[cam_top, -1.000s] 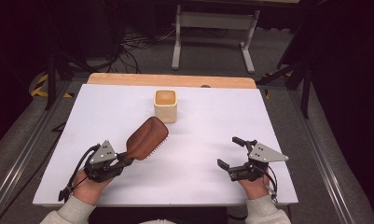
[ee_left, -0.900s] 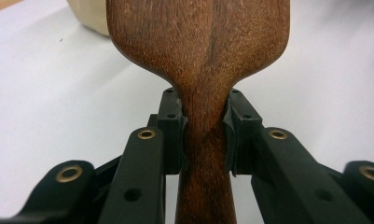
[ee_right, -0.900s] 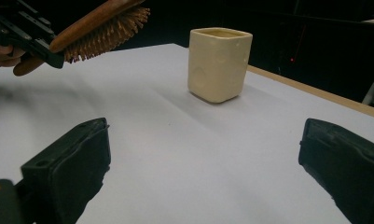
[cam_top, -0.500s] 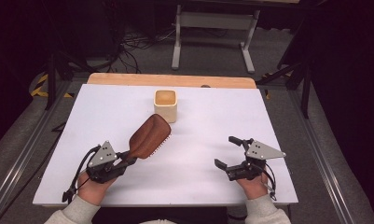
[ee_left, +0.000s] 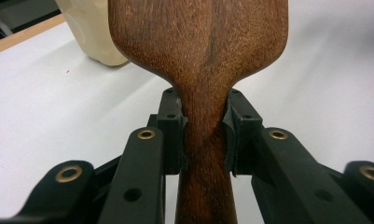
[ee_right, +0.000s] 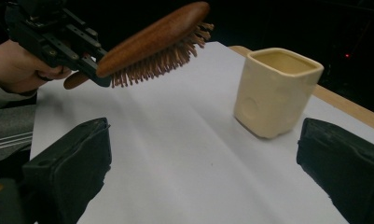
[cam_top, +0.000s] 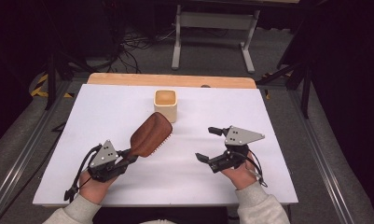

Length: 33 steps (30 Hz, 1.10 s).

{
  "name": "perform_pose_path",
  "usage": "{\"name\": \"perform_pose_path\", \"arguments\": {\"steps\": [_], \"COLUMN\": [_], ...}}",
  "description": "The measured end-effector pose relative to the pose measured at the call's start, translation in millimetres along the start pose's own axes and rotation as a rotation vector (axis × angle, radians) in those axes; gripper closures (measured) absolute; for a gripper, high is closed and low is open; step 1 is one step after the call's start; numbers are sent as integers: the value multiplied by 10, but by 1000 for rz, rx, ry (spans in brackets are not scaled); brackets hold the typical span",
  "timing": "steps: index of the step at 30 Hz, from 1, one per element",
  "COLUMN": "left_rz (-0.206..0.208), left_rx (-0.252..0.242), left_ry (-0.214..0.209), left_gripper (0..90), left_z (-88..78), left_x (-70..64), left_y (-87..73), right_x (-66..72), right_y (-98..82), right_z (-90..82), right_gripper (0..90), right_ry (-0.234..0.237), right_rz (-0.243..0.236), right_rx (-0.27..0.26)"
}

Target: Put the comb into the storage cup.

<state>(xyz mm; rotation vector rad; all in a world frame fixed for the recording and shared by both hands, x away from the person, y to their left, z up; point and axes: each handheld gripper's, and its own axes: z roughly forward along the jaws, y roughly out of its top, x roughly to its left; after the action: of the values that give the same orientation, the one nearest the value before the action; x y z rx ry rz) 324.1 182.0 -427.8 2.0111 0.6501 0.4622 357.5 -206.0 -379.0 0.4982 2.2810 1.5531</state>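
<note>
Left tool (cam_top: 124,161) sits low at the near left of the white surface (cam_top: 105,107), jaws closed on the narrow wooden handle of a hairbrush (cam_top: 149,135); in the left gripper view both pads press against the neck of the handle just below where it widens into the head (ee_left: 198,42). The brush extends up and away from this tool, head raised off the surface and tilted, smooth wooden back on top, bristles facing down and toward the right tool; the right gripper view shows the bristles (ee_right: 156,65) hanging under the head, clear of the surface. Just beyond the brush tip stands a cream cup (cam_top: 166,105), upright, squarish mouth open at the top, near the far edge of the surface; whether the brush tip touches it cannot be told from above, though the right gripper view shows a gap between them. Right tool (cam_top: 208,144) is held at the near right, well apart from the brush, jaws spread wide with nothing between them; its own view looks between the two black jaws toward the cup (ee_right: 275,91) and the left hand (ee_right: 17,65).
</note>
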Motion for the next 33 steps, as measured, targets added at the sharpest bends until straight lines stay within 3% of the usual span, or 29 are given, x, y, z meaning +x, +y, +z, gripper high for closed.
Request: {"name": "perform_pose_path", "arguments": {"steps": [12,22,29,33], "left_rz": [-1,11,14,16], "left_rx": [-10,-17,-22,-23], "left_ry": [15,17,12,12], "left_gripper": [723,722,722,722], "left_z": [-39,-39,-42,-45], "left_x": [-11,-46,-70,-75], "left_y": [7,11,18,18], "right_x": [56,78,90,72], "right_y": [337,427,448,434], "right_z": [395,665,901,1020], "right_gripper": [15,7,6,6], "right_ry": [94,146,149,167], "right_rz": [-13,24,33,65], "right_rx": [22,35,81,99]}}
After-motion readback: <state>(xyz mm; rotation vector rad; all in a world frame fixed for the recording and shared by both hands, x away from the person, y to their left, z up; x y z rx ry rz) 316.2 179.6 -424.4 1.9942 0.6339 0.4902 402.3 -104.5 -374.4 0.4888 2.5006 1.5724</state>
